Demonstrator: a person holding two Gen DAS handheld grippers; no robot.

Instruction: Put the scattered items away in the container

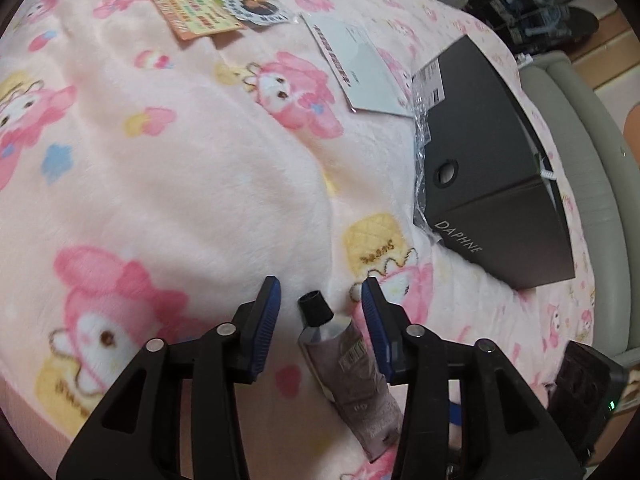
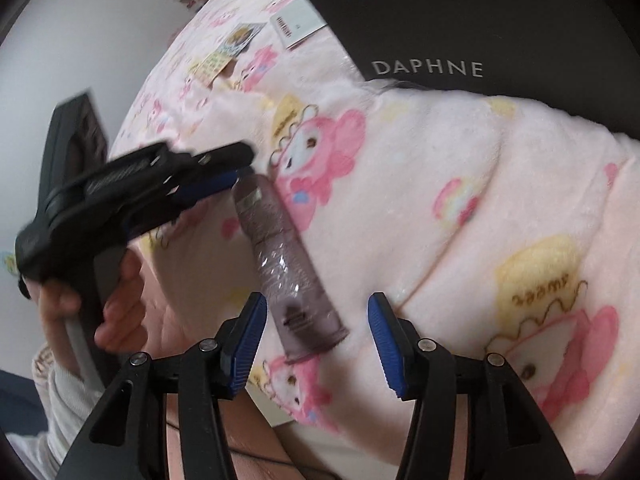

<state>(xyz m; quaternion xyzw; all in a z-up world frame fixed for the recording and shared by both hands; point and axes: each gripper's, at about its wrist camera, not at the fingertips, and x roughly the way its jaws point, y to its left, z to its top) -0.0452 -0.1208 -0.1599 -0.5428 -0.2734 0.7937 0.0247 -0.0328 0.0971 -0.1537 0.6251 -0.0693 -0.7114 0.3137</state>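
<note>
A grey tube with a black cap (image 1: 352, 360) lies on the pink cartoon blanket (image 1: 168, 168). My left gripper (image 1: 320, 292) is open, its blue pads on either side of the tube's cap end. In the right wrist view the tube (image 2: 288, 264) lies lengthwise ahead, and my right gripper (image 2: 316, 308) is open around its flat end. The left gripper (image 2: 224, 176) shows there too, at the tube's far end. A black box marked DAPHNE (image 1: 492, 168) stands to the right; it fills the top of the right wrist view (image 2: 480, 20).
Flat cards lie on the blanket farther off: an orange card (image 1: 192, 12), a round-picture sticker pack (image 1: 248, 0) and a white card (image 1: 360, 68). Crinkled clear plastic (image 1: 420, 148) lies beside the box. A padded bed edge (image 1: 592, 160) runs along the right.
</note>
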